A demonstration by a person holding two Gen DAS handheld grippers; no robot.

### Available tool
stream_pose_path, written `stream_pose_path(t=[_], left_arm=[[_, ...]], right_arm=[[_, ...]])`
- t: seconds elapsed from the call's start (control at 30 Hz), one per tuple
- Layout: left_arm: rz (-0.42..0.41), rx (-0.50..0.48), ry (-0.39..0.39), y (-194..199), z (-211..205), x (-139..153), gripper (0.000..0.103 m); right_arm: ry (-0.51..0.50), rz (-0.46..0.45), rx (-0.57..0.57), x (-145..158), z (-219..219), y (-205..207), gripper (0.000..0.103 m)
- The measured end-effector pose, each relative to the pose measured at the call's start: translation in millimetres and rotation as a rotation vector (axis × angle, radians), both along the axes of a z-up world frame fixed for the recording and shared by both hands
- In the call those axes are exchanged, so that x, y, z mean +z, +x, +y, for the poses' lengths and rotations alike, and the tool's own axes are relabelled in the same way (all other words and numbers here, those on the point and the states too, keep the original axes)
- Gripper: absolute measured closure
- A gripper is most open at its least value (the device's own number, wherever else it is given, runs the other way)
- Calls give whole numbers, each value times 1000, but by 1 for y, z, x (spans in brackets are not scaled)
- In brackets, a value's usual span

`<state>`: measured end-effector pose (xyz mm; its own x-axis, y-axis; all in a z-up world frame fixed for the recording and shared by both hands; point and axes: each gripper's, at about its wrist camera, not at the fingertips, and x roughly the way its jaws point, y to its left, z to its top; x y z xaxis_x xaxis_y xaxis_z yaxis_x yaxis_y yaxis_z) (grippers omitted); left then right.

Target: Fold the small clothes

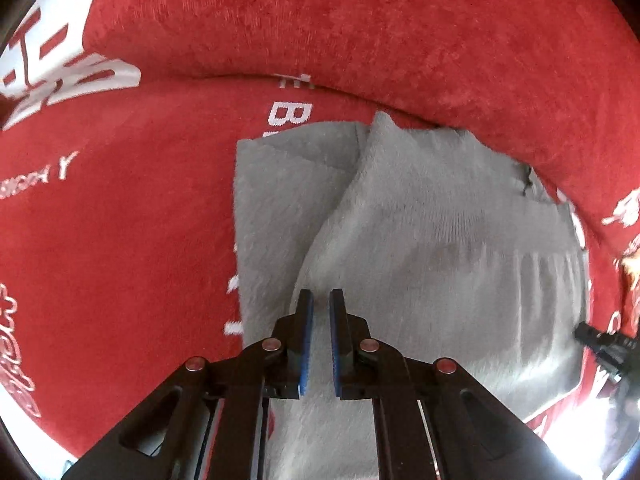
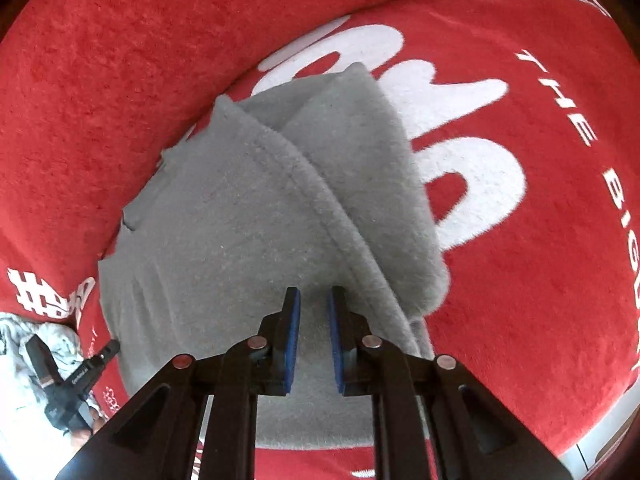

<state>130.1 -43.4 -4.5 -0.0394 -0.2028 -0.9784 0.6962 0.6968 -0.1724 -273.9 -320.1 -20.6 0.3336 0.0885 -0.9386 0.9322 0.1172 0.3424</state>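
Observation:
A small grey fleece garment (image 1: 420,220) lies on a red blanket (image 1: 120,240), with one flap folded over diagonally. In the left wrist view my left gripper (image 1: 321,296) points down over the garment's lower left part. Its blue pads are nearly together, and I see no cloth pinched between them. In the right wrist view the same grey garment (image 2: 240,220) shows a thick hemmed fold running down to the right. My right gripper (image 2: 313,294) hangs just above it near that hem. Its pads stand a little apart with nothing between them.
The red blanket (image 2: 540,240) carries large white lettering and rises in a fold behind the garment. A black part of the other tool (image 1: 604,344) shows at the right edge. A pale patterned cloth (image 2: 24,340) and the other tool's black body (image 2: 68,376) sit at lower left.

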Motion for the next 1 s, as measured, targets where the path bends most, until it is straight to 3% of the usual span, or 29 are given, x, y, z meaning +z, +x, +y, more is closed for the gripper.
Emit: stream_pose_path(t=[0.13, 0.27, 0.53, 0.67, 0.87, 0.9, 0.93, 0.97, 1.0], left_arm=[[1, -26, 11, -15, 8, 12, 94], [15, -26, 19, -26, 21, 20, 94], [2, -36, 61, -37, 43, 29, 94], [17, -37, 78, -41, 50, 31, 94], [41, 11, 81, -42, 66, 32, 93], [47, 18, 79, -42, 68, 32, 79], [49, 23, 78, -43, 71, 33, 26], [34, 41, 78, -43, 75, 35, 1], [-2, 61, 62, -43, 78, 39, 1]], right_arm=[[-6, 23, 24, 13, 9, -3, 83], [-15, 36, 41, 25, 23, 1, 67], [-30, 27, 115, 39, 49, 33, 65], [-41, 28, 166, 42, 64, 51, 59], [-25, 22, 207, 42, 85, 65, 58], [-21, 24, 211, 41, 89, 67, 58], [-17, 24, 212, 40, 91, 68, 58], [-10, 24, 213, 39, 94, 70, 58], [-3, 23, 214, 37, 97, 71, 58]])
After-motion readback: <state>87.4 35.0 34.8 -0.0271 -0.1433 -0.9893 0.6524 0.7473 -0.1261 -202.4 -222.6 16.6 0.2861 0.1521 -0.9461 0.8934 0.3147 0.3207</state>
